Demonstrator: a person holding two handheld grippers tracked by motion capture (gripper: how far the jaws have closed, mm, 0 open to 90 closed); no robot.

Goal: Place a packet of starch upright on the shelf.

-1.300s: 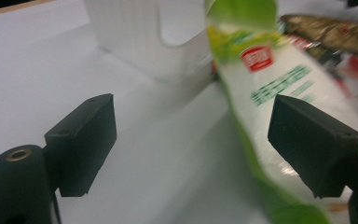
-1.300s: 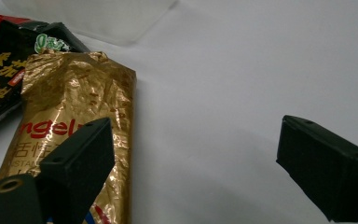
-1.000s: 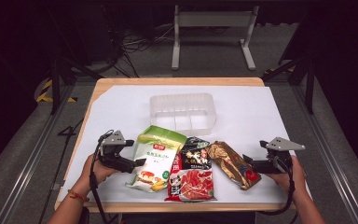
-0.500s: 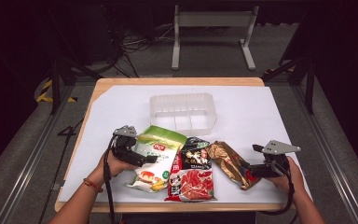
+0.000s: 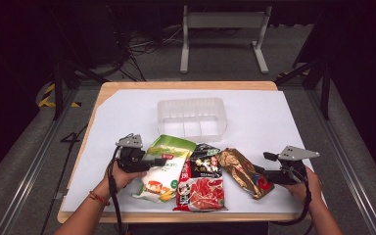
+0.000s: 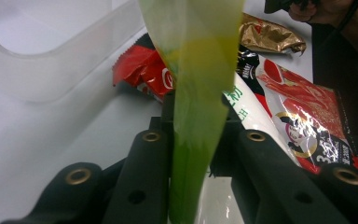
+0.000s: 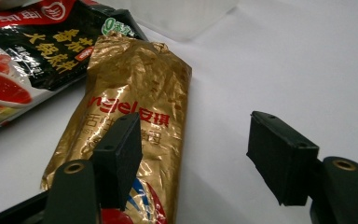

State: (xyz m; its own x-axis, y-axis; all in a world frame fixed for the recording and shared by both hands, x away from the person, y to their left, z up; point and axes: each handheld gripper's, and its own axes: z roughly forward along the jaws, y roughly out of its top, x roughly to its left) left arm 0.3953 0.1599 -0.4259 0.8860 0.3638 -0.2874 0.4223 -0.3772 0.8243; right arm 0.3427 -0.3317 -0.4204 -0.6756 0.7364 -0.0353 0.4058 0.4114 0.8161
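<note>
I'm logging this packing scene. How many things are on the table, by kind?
Snack packets: 3 (green, red-black, gold)
Clear bins: 1
Total: 4

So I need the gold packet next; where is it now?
In the high view the gold packet lies front right on the table, between the red-and-black packet and the right gripper.

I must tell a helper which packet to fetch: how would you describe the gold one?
On the white table sheet, look at the row of packets before the clear bin. The gold packet lies rightmost, the only crinkled metallic one, beside the black and red packet.
</note>
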